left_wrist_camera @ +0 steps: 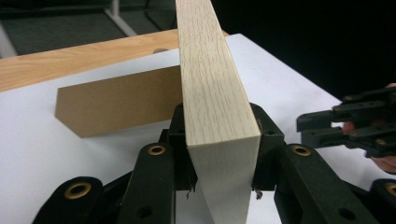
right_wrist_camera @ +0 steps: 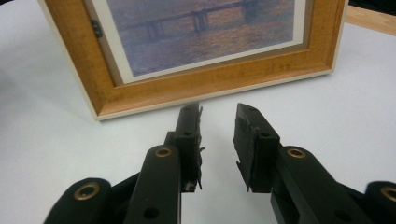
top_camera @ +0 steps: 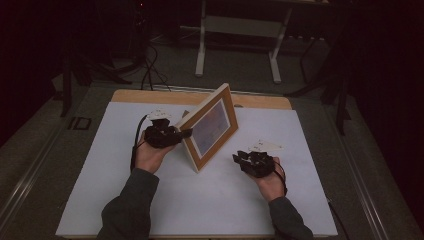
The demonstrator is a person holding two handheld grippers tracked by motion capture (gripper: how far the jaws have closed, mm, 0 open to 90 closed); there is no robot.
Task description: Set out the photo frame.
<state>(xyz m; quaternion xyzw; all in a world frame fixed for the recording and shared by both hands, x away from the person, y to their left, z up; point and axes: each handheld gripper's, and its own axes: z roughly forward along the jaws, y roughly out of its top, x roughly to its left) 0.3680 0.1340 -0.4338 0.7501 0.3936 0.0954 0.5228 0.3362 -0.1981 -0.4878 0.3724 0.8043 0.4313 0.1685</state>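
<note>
holding a light wooden picture frame with a muted bridge print upright on its edge, the left gripper pinches the frame's side rail between its pads. the frame stands tilted near the middle of the white-covered counter, with a brown cardboard easel stand jutting from its back. the right gripper waits just beside the frame's near corner, jaws spread apart around nothing.

this looks like the step of standing the frame up to display it. the next move probably calls for settling it back onto its stand, the right gripper steadying the front, before the left lets go.

the left gripper view shows the grip on the pale rail and the stand behind. the right gripper view shows the print's front and a small dark clip on the inner edge. the high view shows both hands and the wooden counter edge beyond.
</note>
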